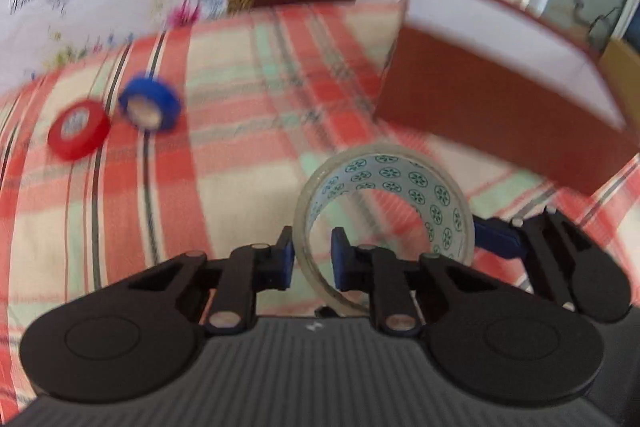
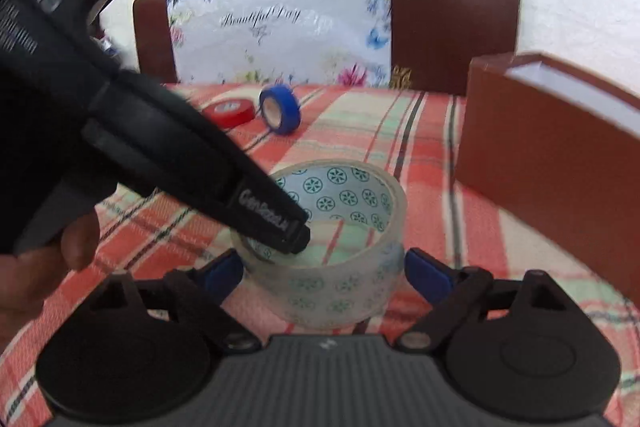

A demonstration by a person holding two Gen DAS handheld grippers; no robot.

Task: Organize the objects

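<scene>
A clear tape roll (image 1: 400, 169) with a green-patterned core lies on the plaid tablecloth (image 1: 240, 167). My left gripper (image 1: 313, 259) is shut on its near wall, one blue pad inside the ring and one outside. From the right wrist view, one left finger (image 2: 280, 219) dips into the tape roll (image 2: 340, 283). My right gripper (image 2: 324, 267) straddles the roll at its full width, and both blue pads sit against its outer sides. A red tape roll (image 1: 78, 135) and a blue tape roll (image 1: 150, 105) rest together farther back on the left.
An open brown box (image 1: 500, 115) with a white lining stands on the table at the right. Behind the table is a dark brown chair back (image 2: 452, 15) with a flowered plastic bag (image 2: 280, 19) hung over it. A person's hand (image 2: 76, 239) holds the left gripper's handle.
</scene>
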